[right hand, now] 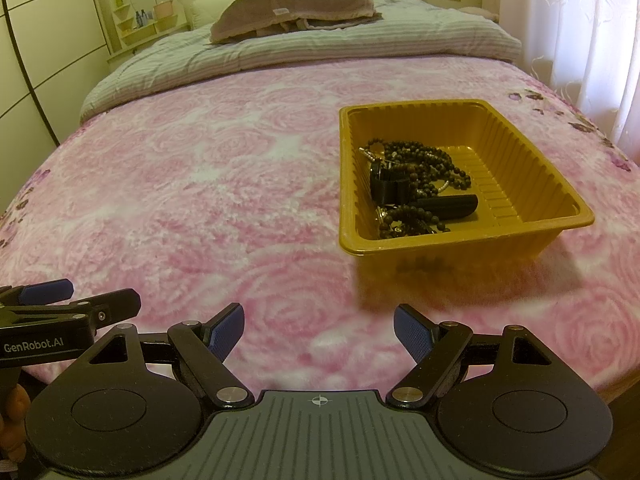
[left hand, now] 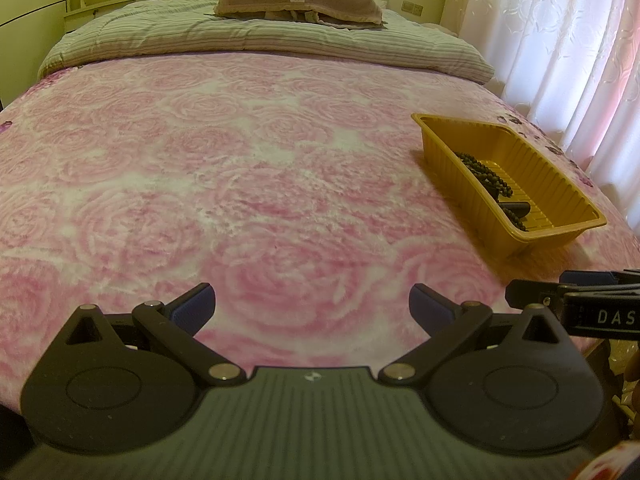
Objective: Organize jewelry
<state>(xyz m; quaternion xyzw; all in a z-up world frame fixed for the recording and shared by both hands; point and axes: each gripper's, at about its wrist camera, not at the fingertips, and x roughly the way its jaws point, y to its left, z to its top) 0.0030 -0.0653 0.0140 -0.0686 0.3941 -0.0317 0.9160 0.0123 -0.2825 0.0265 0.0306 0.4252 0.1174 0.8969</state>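
1. The jewelry (right hand: 412, 184) lies heaped in the yellow tray (right hand: 472, 236) ahead of our right gripper (right hand: 319, 330) and slightly to its right: dark bead strands tangled around a black band and a black oblong piece. We judge the tangle to be the main hazard; lifting one strand could drag others over the rim.
2. The tray looks like light, thin plastic resting on the soft pink blanket (right hand: 200, 200). A snagged pull or a push against its wall could tip or slide it.
3. Our right gripper has its fingers spread wide, holding nothing, short of the tray's near wall.
4. Our left gripper (left hand: 312, 306) is likewise spread and empty, with the tray far off to its right. The two grippers sit close side by side, so we risk bumping them when reaching.
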